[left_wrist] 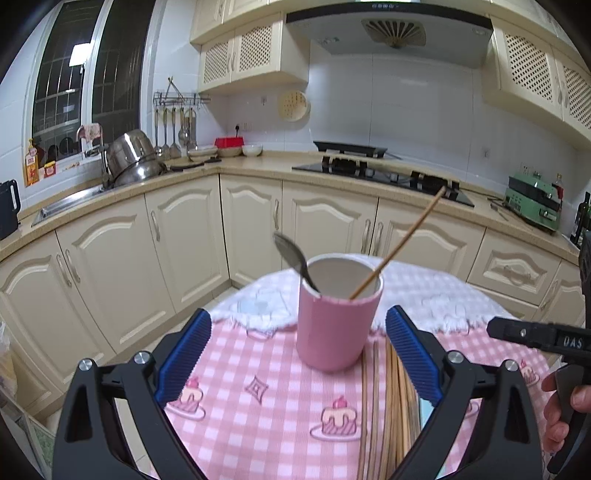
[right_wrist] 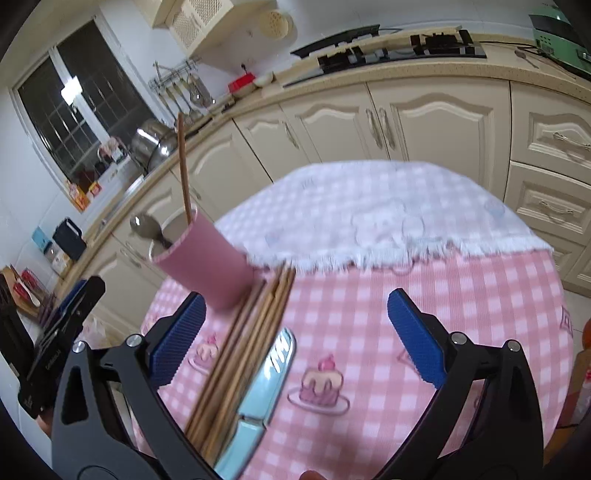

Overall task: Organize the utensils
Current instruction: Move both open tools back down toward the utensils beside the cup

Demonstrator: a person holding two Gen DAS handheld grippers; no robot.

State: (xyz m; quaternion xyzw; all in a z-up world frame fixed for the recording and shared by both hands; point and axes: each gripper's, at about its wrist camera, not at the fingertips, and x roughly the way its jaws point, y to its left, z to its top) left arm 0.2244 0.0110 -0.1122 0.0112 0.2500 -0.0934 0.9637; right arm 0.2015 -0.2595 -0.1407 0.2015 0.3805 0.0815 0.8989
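The table wears a pink checked cloth with little cake pictures on it; a white fringed cloth lies over the far part; the room is a kitchen, with cream cupboards under a long tan counter, a dark window on the left, a sink with shiny pots beside it, a black stove under a grey hood, and a green machine far right.

One pink cup stands upright on the table, near the edge of the white cloth; in it are one spoon, leaning left with its bowl up, and one chopstick, leaning right.

A bunch of chopsticks lies flat on the pink cloth just beside the cup's foot; they lie too close together to count for sure, about six or more; one pale blue box lies touching them on their right side.

The left tongs are spread wide, with the cup standing between the blue pads but not touched; they grasp nothing.

The right tongs are also spread wide; the bunch and the blue box lie between the fingers, untouched.

A hand shows at the right edge of the left view, on the other tongs' handle.
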